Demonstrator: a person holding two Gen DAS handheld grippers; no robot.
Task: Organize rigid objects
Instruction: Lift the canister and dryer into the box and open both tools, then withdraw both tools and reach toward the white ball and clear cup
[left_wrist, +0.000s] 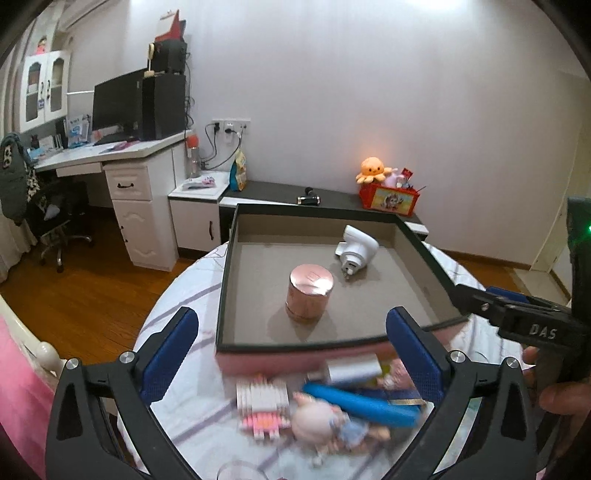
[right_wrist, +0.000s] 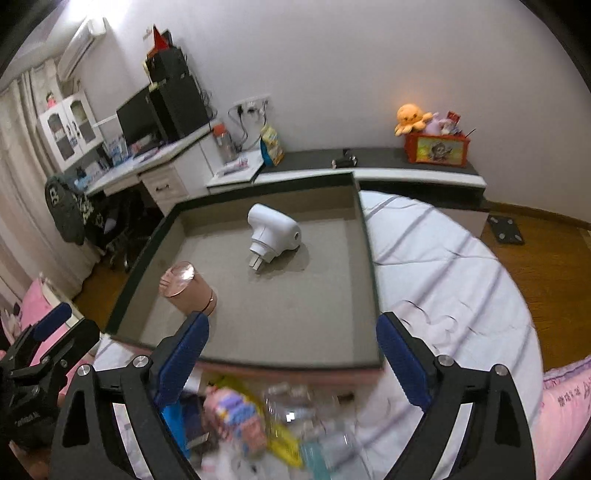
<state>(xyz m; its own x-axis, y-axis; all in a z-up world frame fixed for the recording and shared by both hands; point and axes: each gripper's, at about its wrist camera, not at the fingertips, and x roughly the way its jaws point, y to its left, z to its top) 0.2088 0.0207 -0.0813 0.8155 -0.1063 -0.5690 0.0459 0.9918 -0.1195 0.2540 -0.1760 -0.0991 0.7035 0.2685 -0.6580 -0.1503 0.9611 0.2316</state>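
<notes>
2 hand-held grippers show. The left hand-held gripper (left_wrist: 291, 347) has its jaws spread wide with nothing held; the right hand-held gripper (right_wrist: 293, 349) is likewise wide open and holds nothing.

Just ahead of both stands 1 shallow box (left_wrist: 225, 280) with a dark rim and grey floor, resting on the round table (right_wrist: 443, 266) under a white striped cloth. Inside it are 2 things, apart from each other: 1 pink cylindrical jar (left_wrist: 309, 293), upright, nearest the left hand-held gripper's jaws, and 1 white plug-in device (left_wrist: 355, 248) farther back, lying on its side with its prongs toward the cameras.

Below and between the left hand-held gripper's fingers, on the cloth in front of the box, lies a blurred heap: 1 blue tube (left_wrist: 360, 400), 1 small pig-like figure (left_wrist: 317, 415), 1 white-and-pink ribbed block (left_wrist: 263, 404) and 1 silver piece (left_wrist: 354, 369). Motion blur hides their details, and the right wrist view shows the same heap (right_wrist: 266, 424) as smeared colours, so an exact count cannot be made. The heap's near edge is cut off by the gripper frames.

At the right edge of the left view, the other gripper is only partly seen, with part of a hand (left_wrist: 554, 391).
</notes>
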